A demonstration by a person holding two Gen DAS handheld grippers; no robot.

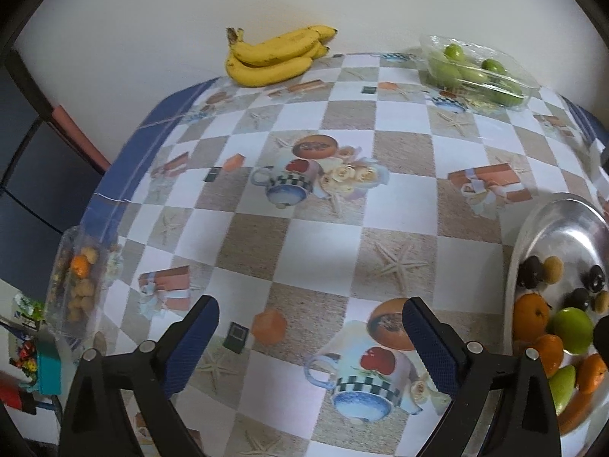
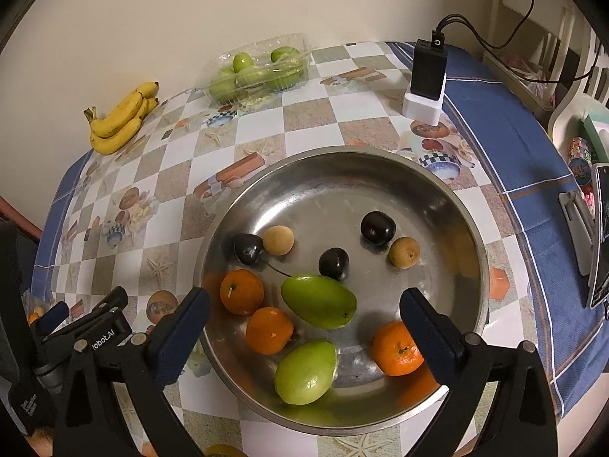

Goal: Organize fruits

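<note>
So both grippers are sitting empty right now. The right gripper (image 2: pixel 304 314) is hanging over the round stainless steel bowl (image 2: pixel 437 190) with its blue-padded jaws spread wide and nothing between them. The left gripper (image 1: pixel 310 329) is also gaping open, hovering above bare checkered tablecloth (image 1: pixel 304 144), with the bowl off to its right.

Inside the bowl I'm counting three small orange tangerines (image 2: pixel 242 291), two green oval fruits (image 2: pixel 319 301), three dark purple plums (image 2: pixel 377 227) and two little tan round fruits (image 2: pixel 278 240), all mixed in together.

Out on the table, a bunch of yellow bananas (image 1: pixel 274 57) is lying at the far edge by the wall, well apart from the bowl. A clear plastic clamshell box of green fruits (image 2: pixel 259 72) is sitting at the far side too, and a see-through bag of small tan and orange fruits (image 1: pixel 78 282) is at the left edge near the left gripper.

My guess is we're between picks: some fruit is in the bowl, the rest isn't collected yet. Can't tell if the job is filling the bowl or sorting it out, honestly. If it's filling, the left one needs to swing toward the bag or reach out for the bananas and close around the bunch. The right one is lined up over the nearer green fruit if something's coming out.
</note>
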